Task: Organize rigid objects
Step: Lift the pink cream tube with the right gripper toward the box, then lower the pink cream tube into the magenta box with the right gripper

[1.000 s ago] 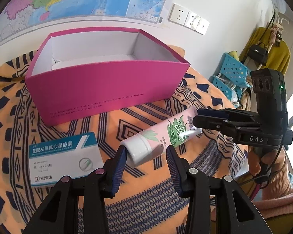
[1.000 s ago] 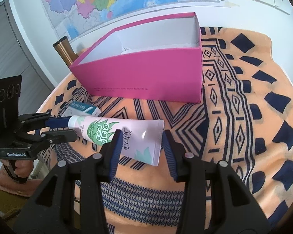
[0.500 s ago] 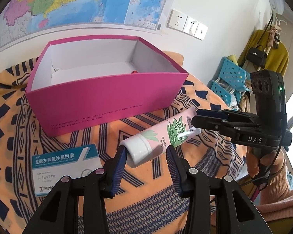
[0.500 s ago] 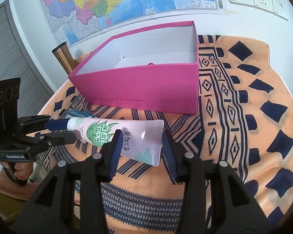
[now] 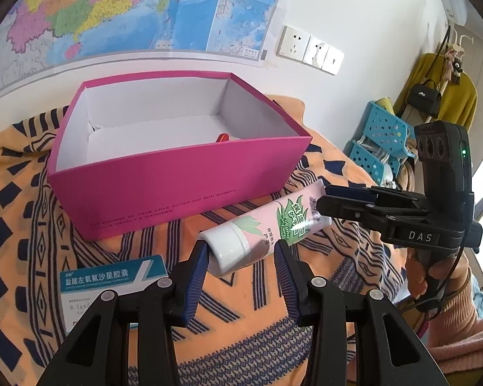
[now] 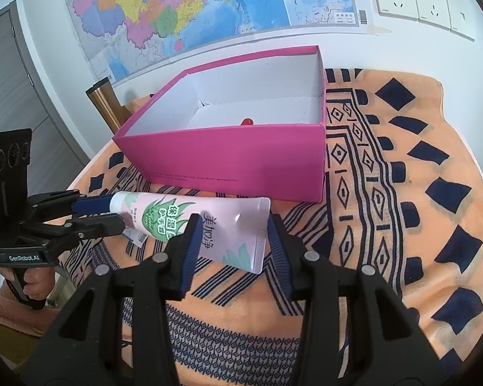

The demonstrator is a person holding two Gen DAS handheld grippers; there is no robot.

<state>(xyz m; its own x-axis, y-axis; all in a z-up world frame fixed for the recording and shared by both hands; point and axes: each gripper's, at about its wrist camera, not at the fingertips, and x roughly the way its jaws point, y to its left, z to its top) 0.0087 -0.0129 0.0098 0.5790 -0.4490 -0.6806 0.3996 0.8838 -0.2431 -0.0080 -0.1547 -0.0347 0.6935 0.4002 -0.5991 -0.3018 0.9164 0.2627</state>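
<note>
A pink tube of hand cream (image 5: pixel 267 225) with green leaves and a white cap is held above the patterned cloth, in front of the open pink box (image 5: pixel 177 180). My left gripper (image 5: pixel 241 254) is shut on the cap end. My right gripper (image 6: pixel 232 234) is shut on the flat crimped end (image 6: pixel 241 228). The right gripper also shows in the left wrist view (image 5: pixel 344 206), and the left gripper in the right wrist view (image 6: pixel 93 212). A small red thing (image 6: pixel 248 121) lies inside the box. A white and blue medicine box (image 5: pixel 112 286) lies on the cloth at the lower left.
An orange cloth with dark blue patterns (image 6: pixel 402 193) covers the table. A brass cylinder (image 6: pixel 108 103) stands behind the box's left corner. A map and wall sockets (image 5: pixel 309 50) are behind. Blue baskets (image 5: pixel 380 138) and hanging clothes stand off to the right.
Both grippers have lifted the tube upward; the box's inside and the red thing in it now show more. The grip on both ends is unchanged.
</note>
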